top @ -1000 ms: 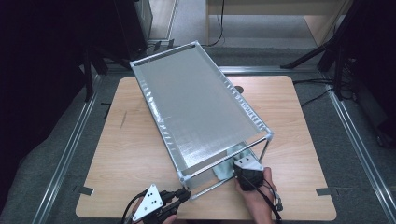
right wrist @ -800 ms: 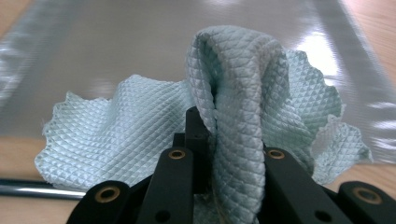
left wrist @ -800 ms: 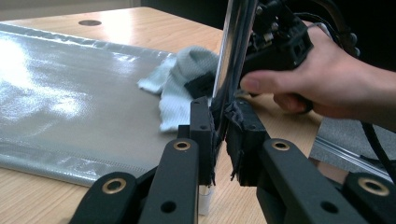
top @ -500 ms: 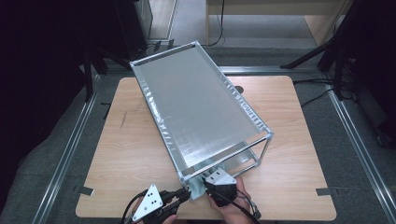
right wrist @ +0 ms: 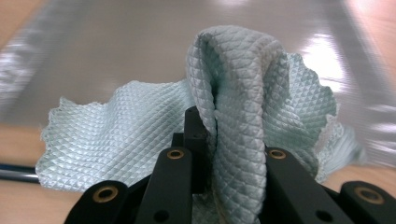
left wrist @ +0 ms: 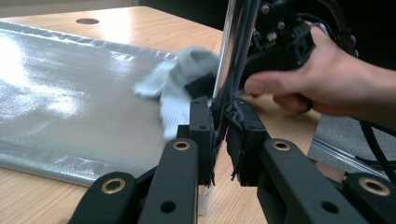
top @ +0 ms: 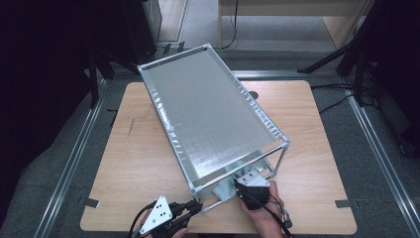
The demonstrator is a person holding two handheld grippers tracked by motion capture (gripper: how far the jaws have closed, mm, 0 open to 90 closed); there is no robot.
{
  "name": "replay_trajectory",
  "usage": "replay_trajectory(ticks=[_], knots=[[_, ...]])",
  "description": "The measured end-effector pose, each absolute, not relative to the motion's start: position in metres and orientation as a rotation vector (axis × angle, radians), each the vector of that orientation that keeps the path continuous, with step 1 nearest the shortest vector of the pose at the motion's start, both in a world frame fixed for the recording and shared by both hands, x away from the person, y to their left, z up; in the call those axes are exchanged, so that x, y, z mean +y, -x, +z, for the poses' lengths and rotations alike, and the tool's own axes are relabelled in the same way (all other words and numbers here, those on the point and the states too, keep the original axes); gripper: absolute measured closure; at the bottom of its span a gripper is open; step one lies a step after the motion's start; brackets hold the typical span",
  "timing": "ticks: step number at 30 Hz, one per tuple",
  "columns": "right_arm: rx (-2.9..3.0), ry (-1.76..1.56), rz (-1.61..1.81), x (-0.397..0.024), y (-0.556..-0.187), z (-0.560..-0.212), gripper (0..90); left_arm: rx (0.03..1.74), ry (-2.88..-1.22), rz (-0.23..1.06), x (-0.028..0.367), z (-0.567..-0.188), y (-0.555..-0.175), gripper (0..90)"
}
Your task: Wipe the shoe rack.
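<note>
- Left gripper point(left wrist: 219, 135) is clamped on the shiny metal rack post point(left wrist: 232, 60), which blocks its view ahead.
- Right gripper point(right wrist: 229, 140) pinches a pale-blue waffle-textured cloth point(right wrist: 243, 84), bunched upright, probably on the rack's silvery lower shelf point(right wrist: 140, 42).

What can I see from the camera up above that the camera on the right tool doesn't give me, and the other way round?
Only the high view takes in the whole scene: the wooden table, the entire metal rack with its silver sheets, and the left tool clamped on the rack's near corner post. Only the right tool view gives the cloth's diamond weave and the fold pinched between that tool's jaws. Both show the light blue cloth at the rack's open near end, lying on the lower silver sheet, held by the right tool.
</note>
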State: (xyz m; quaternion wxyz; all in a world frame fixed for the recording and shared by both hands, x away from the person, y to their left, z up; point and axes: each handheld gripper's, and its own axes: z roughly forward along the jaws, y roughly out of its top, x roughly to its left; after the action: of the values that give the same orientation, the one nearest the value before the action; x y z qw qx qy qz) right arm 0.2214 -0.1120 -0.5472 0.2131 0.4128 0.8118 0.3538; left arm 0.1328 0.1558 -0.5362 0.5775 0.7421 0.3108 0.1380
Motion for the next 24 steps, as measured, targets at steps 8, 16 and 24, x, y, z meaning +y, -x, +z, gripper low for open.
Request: replay_trajectory(ticks=[8, 16, 24], knots=[[2.126, -1.252, 0.928, -0.157, -0.234, -0.537, 79.8, 0.726, -1.739, 0.324, 0.156, -0.536, -0.133, 80.6], [2.109, -1.290, 0.887, -0.166, -0.236, -0.539, 80.0, 0.727, -1.737, 0.323, 0.156, -0.536, -0.133, 80.6], [2.171, -1.232, 0.917, -0.143, -0.229, -0.543, 80.1, 0.727, -1.738, 0.323, 0.156, -0.536, -0.133, 80.5]])
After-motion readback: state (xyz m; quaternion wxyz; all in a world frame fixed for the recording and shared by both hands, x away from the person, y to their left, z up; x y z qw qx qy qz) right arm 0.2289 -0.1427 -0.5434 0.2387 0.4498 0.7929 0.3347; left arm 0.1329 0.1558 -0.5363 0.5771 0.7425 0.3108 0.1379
